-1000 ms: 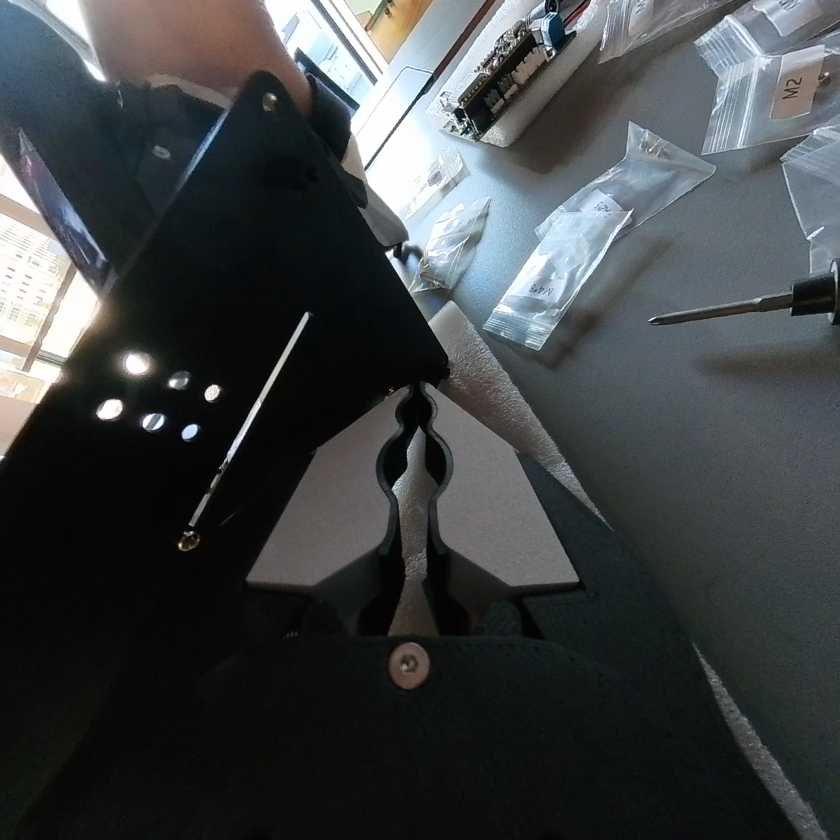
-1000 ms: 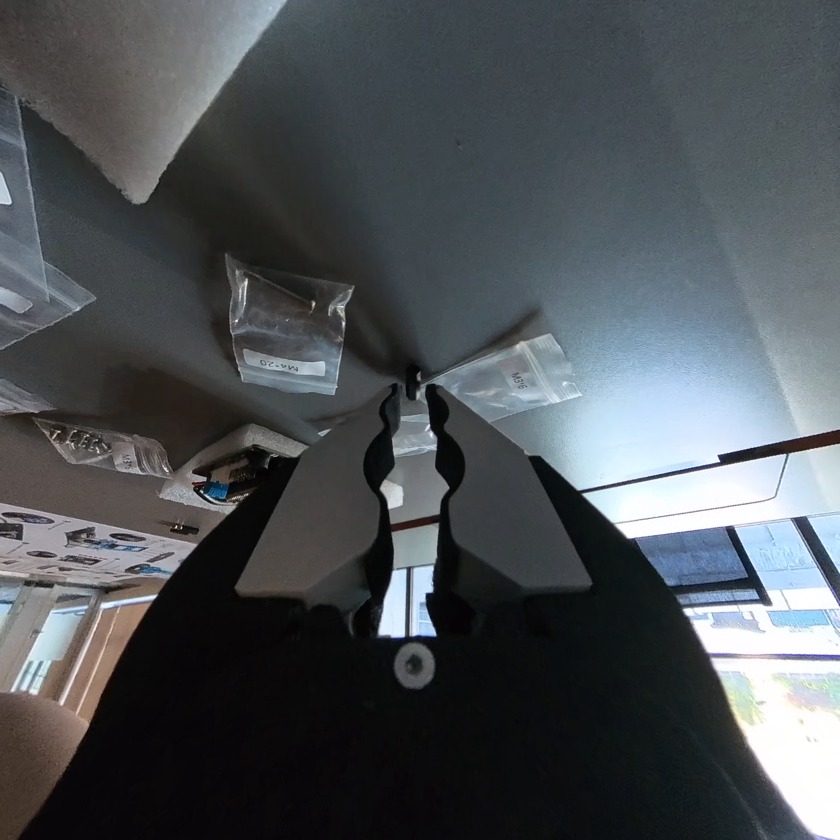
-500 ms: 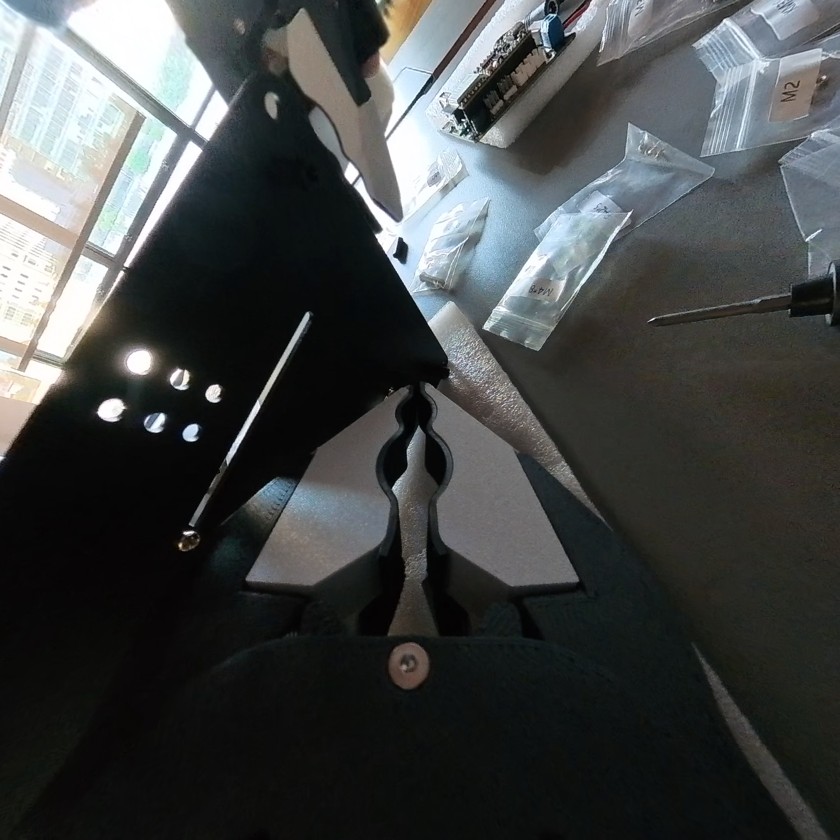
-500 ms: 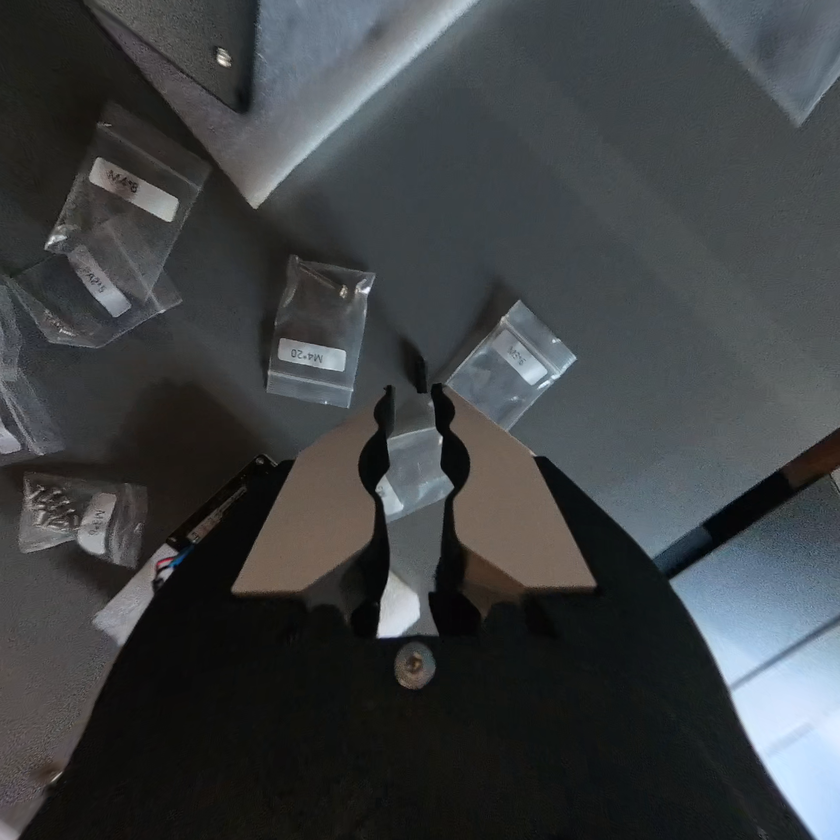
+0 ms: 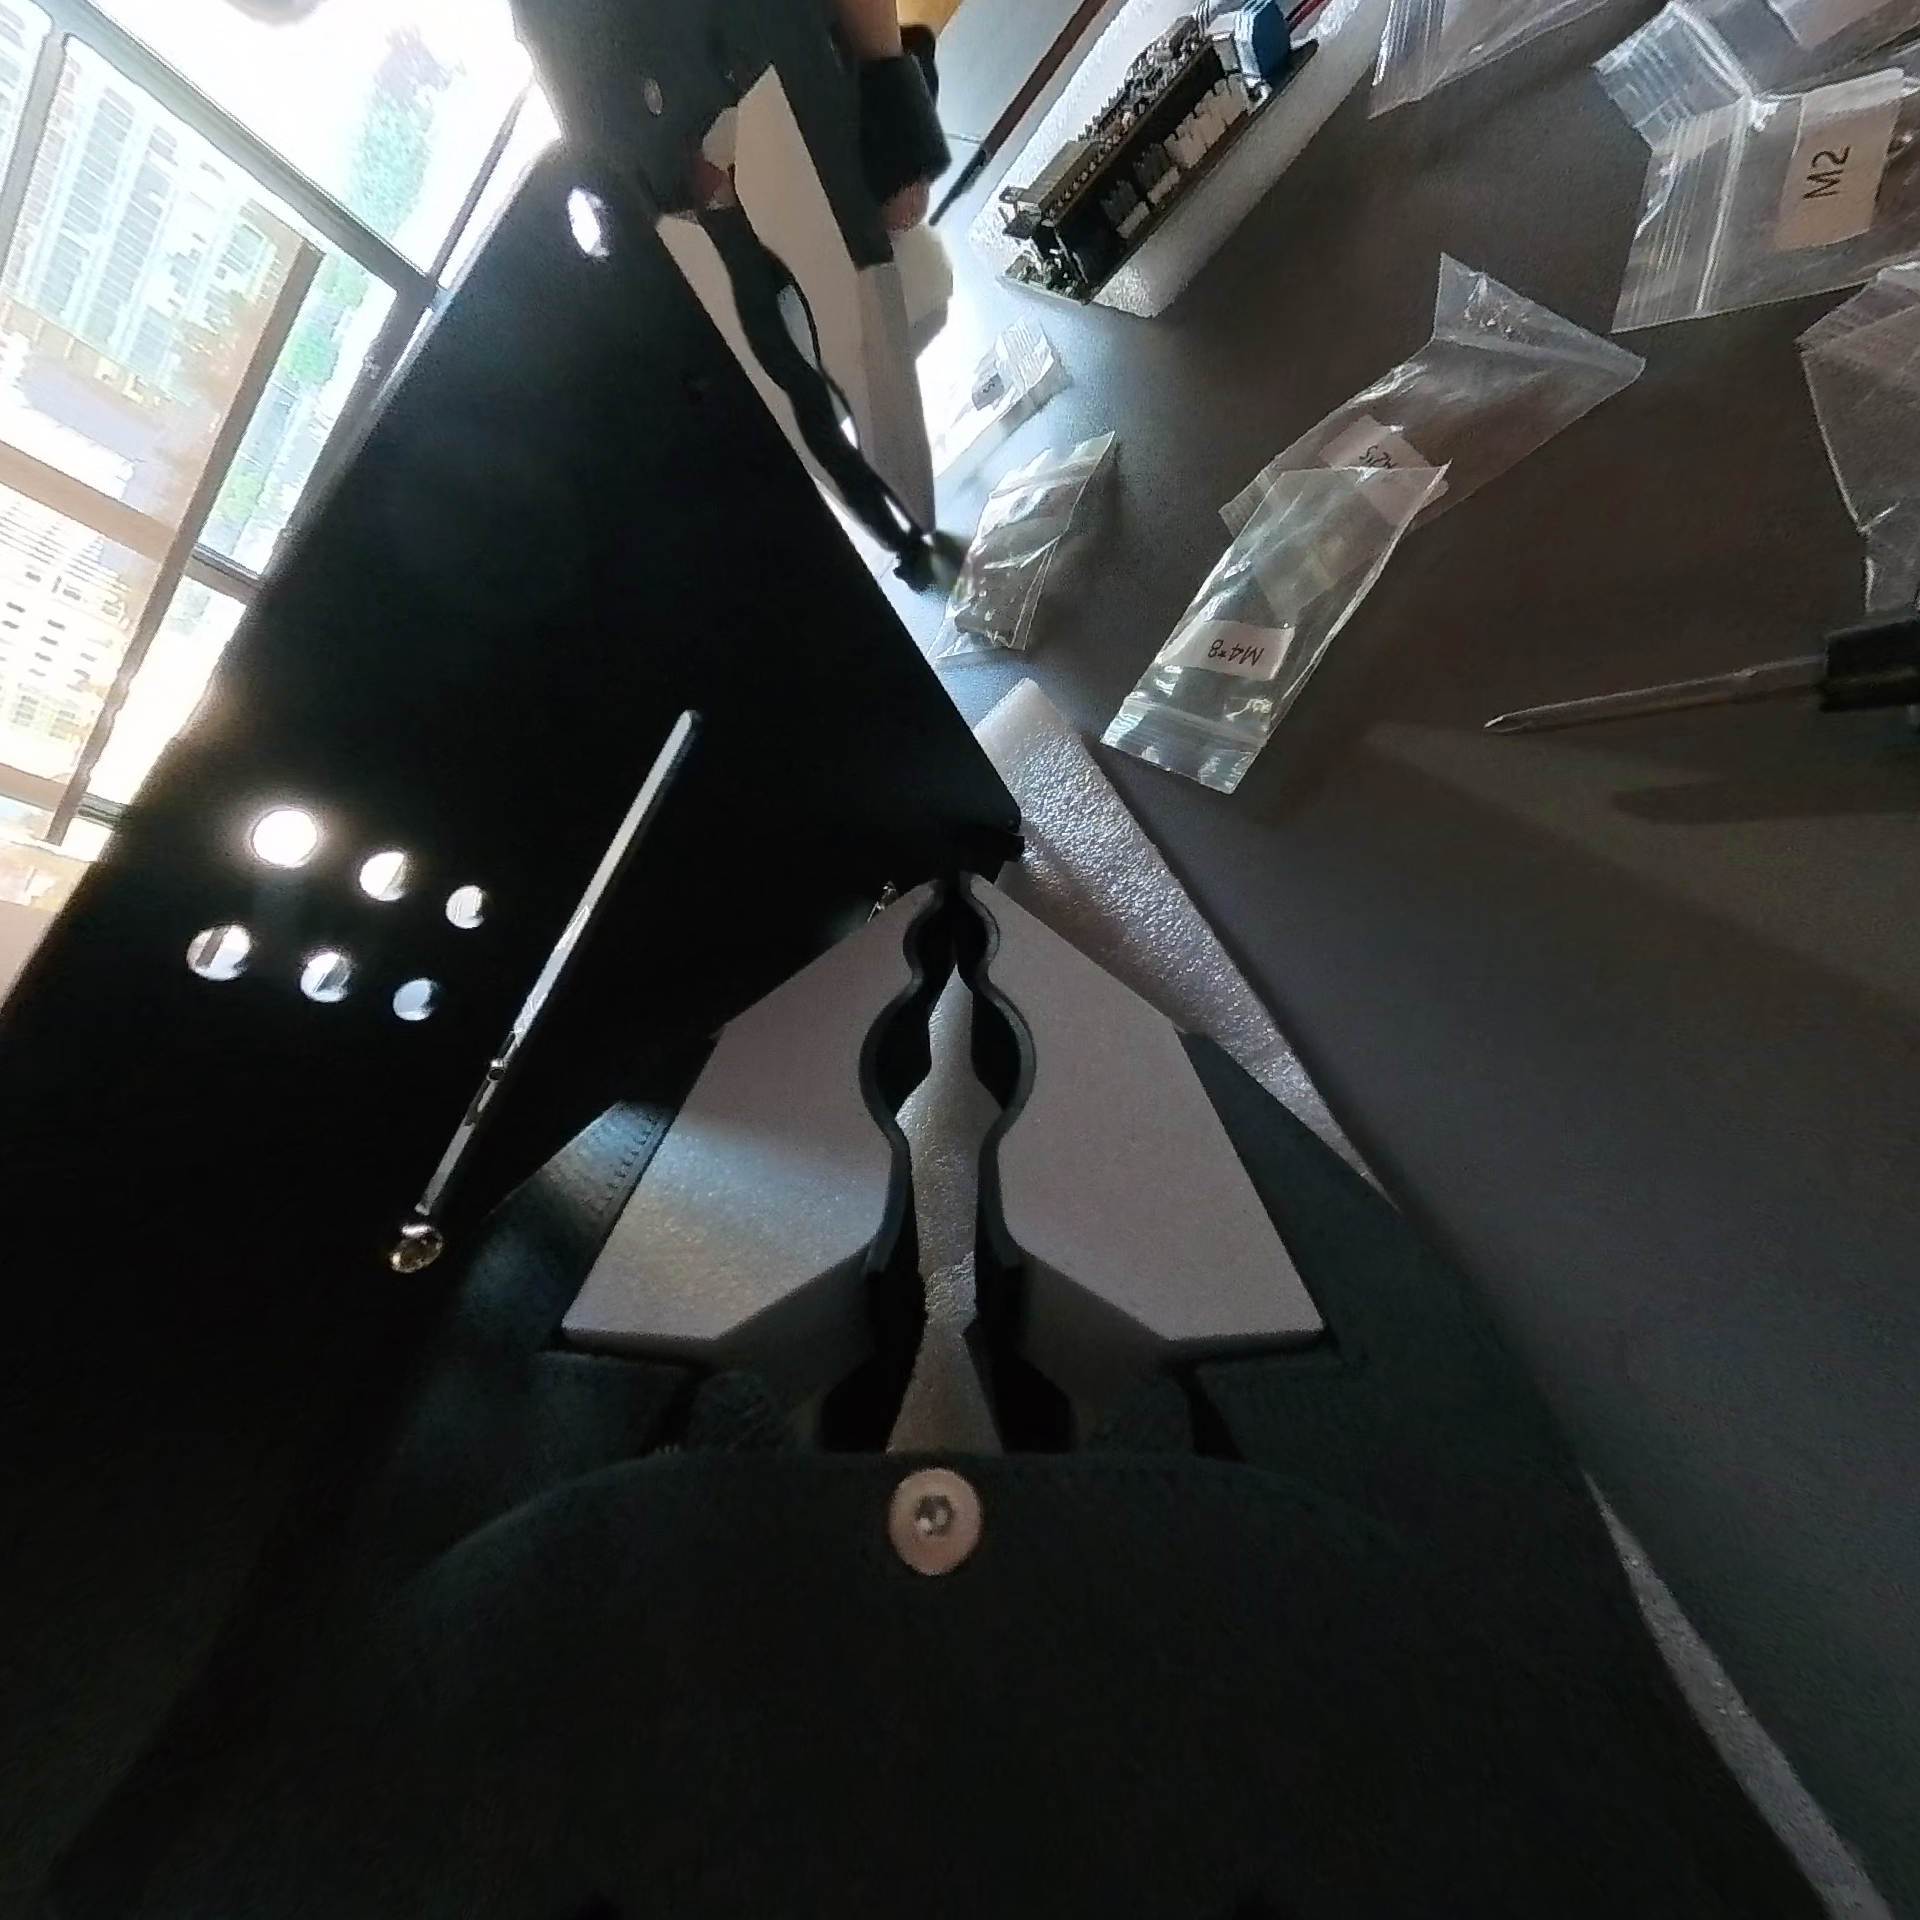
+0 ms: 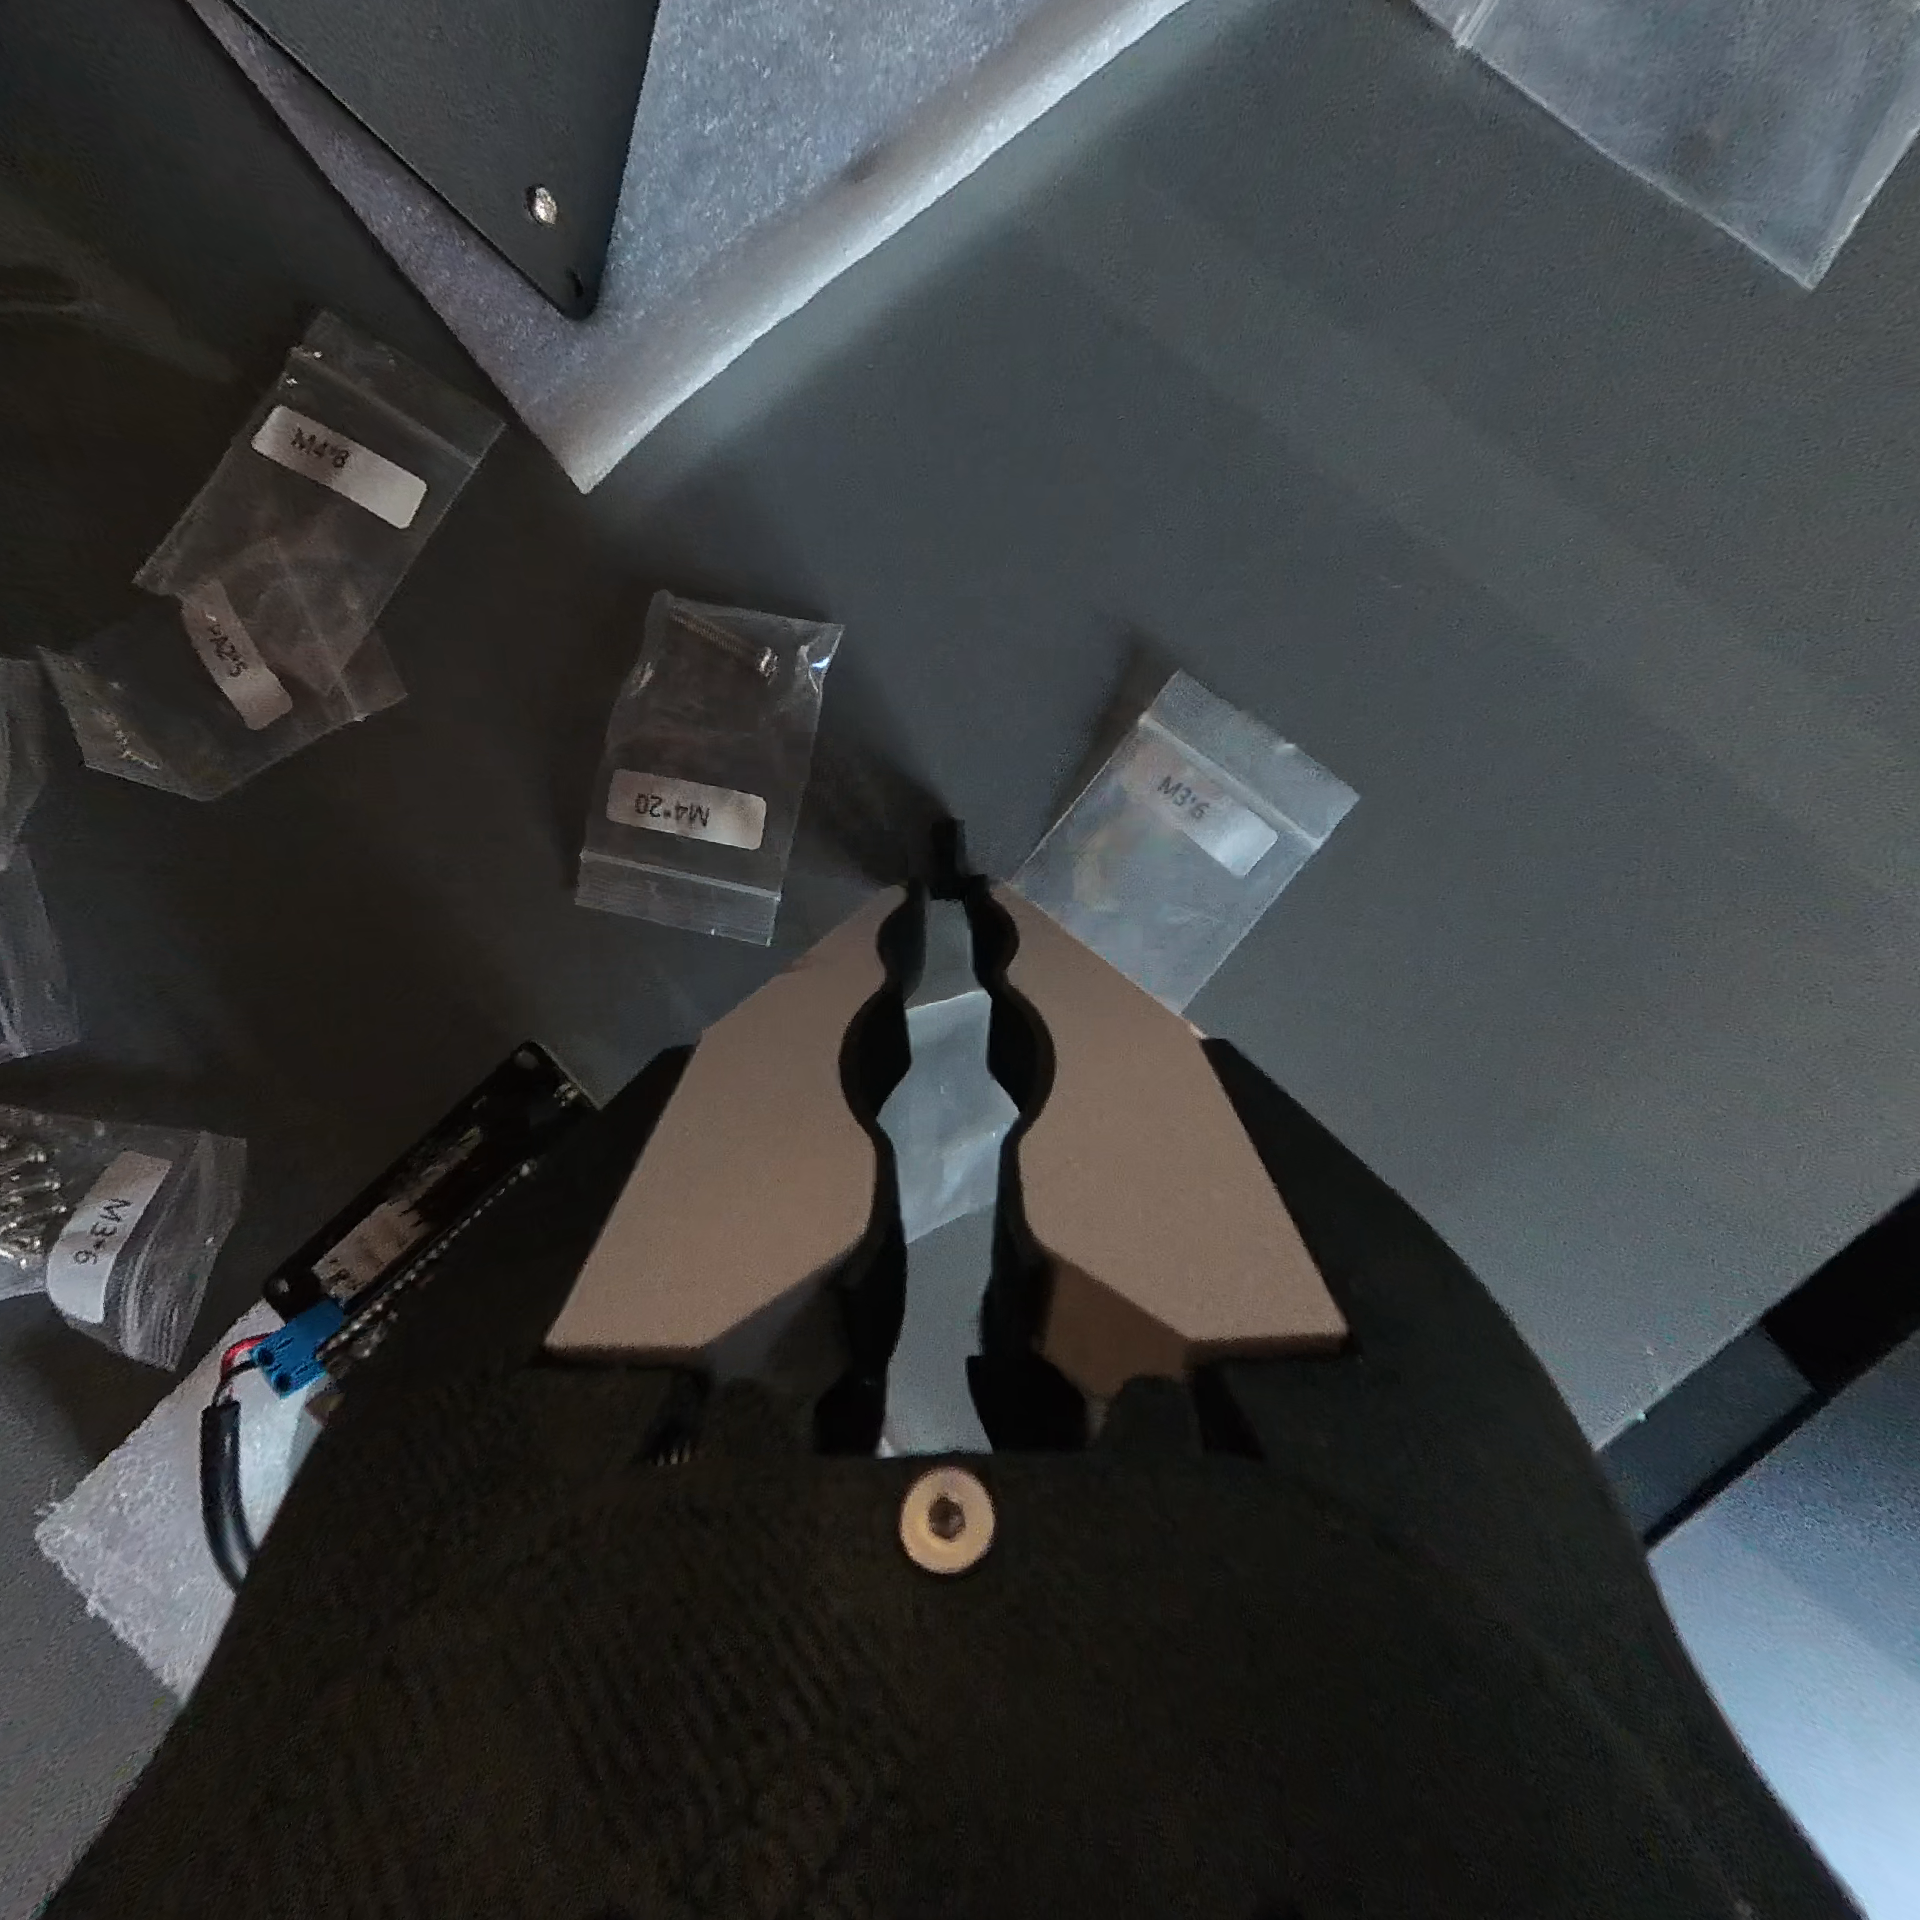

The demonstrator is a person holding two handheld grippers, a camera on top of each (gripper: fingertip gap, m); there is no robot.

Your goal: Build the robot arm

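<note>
My left gripper (image 5: 958,885) is shut on the corner of a black metal plate (image 5: 520,727) with several round holes and a slot. It holds the plate tilted up off a white foam sheet (image 5: 1122,862). My right gripper (image 6: 945,894) points down at the grey table (image 6: 1351,520), its tips closed on a small black part (image 6: 948,840) between two clear zip bags (image 6: 696,769) (image 6: 1184,831). In the left wrist view the right gripper (image 5: 920,551) comes down from the top, with its tips at the table beside a bag (image 5: 1013,551). The plate (image 6: 468,135) and the foam sheet (image 6: 831,208) also show in the right wrist view.
Several labelled zip bags of screws (image 5: 1247,623) lie scattered on the table. A circuit board on foam (image 5: 1143,156) sits at the back and shows beside my right gripper (image 6: 416,1226). A screwdriver (image 5: 1662,696) lies to the right. Windows are to the left. Spacing between my two grippers at the tips: around 15 centimeters.
My right gripper swung down to the table and its jaws narrowed around the small black part. My left gripper and the plate stayed still.
</note>
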